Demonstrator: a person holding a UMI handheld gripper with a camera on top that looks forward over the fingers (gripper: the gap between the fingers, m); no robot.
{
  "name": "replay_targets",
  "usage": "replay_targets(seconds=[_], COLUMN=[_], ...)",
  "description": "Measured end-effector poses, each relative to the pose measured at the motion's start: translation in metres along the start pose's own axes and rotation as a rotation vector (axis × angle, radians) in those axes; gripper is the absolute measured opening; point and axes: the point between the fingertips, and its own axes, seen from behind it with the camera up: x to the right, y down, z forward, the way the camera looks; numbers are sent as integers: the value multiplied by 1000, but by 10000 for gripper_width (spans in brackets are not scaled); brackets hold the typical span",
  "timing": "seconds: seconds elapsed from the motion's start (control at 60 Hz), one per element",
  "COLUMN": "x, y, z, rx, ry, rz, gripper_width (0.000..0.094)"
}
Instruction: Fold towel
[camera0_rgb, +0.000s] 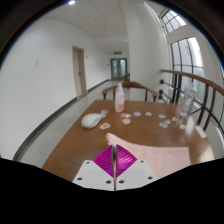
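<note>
Closed hand-held gripper (114, 172) pinches the near edge of the pale towel (160, 157) on the table (75, 150).

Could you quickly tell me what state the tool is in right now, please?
Tool: closed, its pink pads together, at the near edge of the pale towel on the wooden table; whether cloth is pinched cannot be told.

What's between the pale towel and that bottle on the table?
In the gripper view, bare tabletop, save a small white item near the bottle. The gripper sits at the towel's near edge.
</note>
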Motion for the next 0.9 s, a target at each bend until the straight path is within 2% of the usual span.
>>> replay_targets(seconds=[0.083,0.167,0.3,0.4,0.5,0.517,0.7,0.717,0.767,0.9], x=[46,105,171,201,213,214,212,210,204,172], y=[-32,-35,7,39,49,50,42,41,40,43], z=[-25,-44,-40,-32,-27,-28,-56,-64,-79,-124], rx=[75,91,10,-52,-62,-65,-32,-28,-15,23], ry=[57,138,244,275,276,276,244,242,235,190], rz=[51,94,107,108,136,143,144,136,110,69], gripper_width=[10,15,18,25,51,75,894,854,836,836])
